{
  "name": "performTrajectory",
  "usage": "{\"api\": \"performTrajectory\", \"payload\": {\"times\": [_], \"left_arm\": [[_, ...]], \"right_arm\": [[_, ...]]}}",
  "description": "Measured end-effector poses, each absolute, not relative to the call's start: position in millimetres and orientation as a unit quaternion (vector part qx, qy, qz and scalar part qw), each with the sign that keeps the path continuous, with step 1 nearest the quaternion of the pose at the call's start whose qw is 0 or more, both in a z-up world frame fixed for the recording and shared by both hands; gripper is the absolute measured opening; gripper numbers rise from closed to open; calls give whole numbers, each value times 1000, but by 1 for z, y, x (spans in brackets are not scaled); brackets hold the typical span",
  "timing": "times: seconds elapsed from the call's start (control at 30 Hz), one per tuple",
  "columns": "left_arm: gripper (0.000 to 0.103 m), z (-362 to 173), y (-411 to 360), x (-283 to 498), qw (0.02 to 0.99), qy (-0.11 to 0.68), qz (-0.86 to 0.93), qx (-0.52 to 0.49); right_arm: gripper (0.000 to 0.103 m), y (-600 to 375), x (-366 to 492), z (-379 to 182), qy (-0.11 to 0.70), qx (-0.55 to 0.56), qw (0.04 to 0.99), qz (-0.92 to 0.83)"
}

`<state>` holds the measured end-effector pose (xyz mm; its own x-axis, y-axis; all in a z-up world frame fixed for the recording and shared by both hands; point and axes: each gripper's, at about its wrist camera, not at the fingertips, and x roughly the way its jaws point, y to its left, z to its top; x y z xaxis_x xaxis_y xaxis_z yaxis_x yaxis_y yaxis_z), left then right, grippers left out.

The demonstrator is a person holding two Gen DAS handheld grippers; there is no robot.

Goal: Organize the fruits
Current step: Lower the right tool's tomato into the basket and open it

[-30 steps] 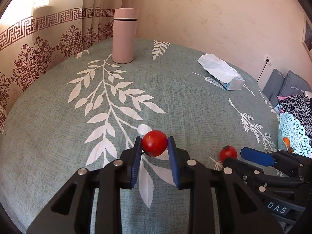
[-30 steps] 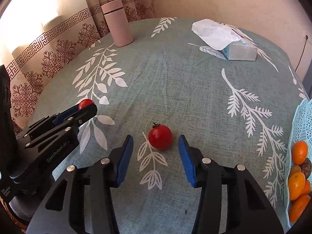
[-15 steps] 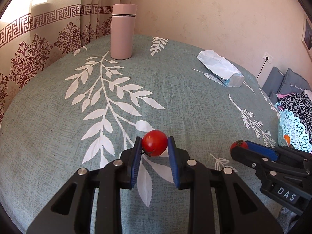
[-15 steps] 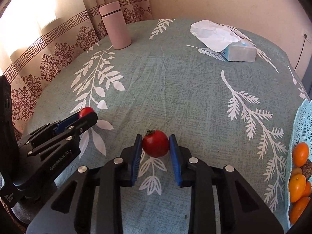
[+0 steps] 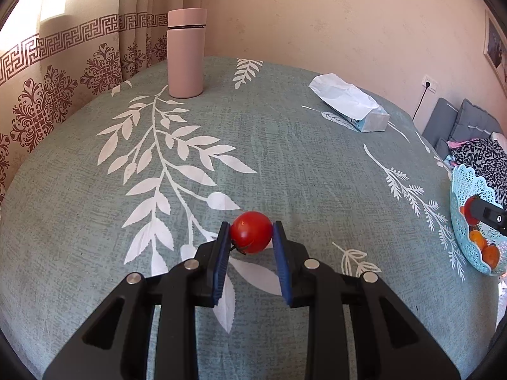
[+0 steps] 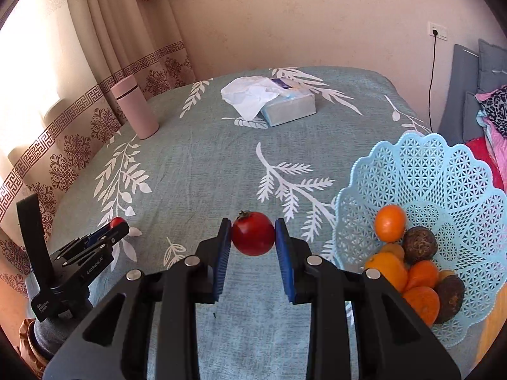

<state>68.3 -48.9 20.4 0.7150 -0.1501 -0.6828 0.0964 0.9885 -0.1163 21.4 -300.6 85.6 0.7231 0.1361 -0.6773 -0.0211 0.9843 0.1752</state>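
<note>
**A room in a private home**

A desk [image 6: 221,164] covered with a teal leaf-print cloth stands against a plain plastered wall. Patterned curtains [image 5: 63,72] filter daylight on one side. Household items mark the domestic setting: a pink flask [image 5: 186,53], an opened tissue pack [image 6: 279,103], a lattice fruit basket [image 6: 443,174], grey cushions [image 6: 475,88], heaped clothing [image 5: 481,158], and a wall socket [image 6: 437,33] with a cord.

Each hand-held gripper has a tomato between its pads: the left hand-held gripper [image 5: 251,240] holds one tomato [image 5: 251,231], the right hand-held gripper [image 6: 253,240] another tomato [image 6: 253,233]. Just right of the right one stands the basket [image 6: 443,171] with fruit [image 6: 408,262] in it. Far ahead on the counter [image 6: 202,164] lies the tissue pack [image 6: 282,103], with the flask [image 6: 134,109] ahead to its left.
</note>
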Motion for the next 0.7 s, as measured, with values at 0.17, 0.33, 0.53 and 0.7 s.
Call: {"api": "performTrajectory", "payload": {"times": [0.17,0.33,0.53,0.7], "left_arm": [[27,23,-59,65,928,365,-69,-14],[27,29,-71,58,933,351,-76,8],[27,33,-83,53,934,346,-85,24],[27,37,-93,49,934,343,-94,35]], "right_arm": [[29,-337,5,95,348,99,932,3],[29,-362,-8,101,334,113,935,-26],[29,-384,-20,106,319,121,938,-59],[29,-407,-27,102,317,132,935,-88]]}}
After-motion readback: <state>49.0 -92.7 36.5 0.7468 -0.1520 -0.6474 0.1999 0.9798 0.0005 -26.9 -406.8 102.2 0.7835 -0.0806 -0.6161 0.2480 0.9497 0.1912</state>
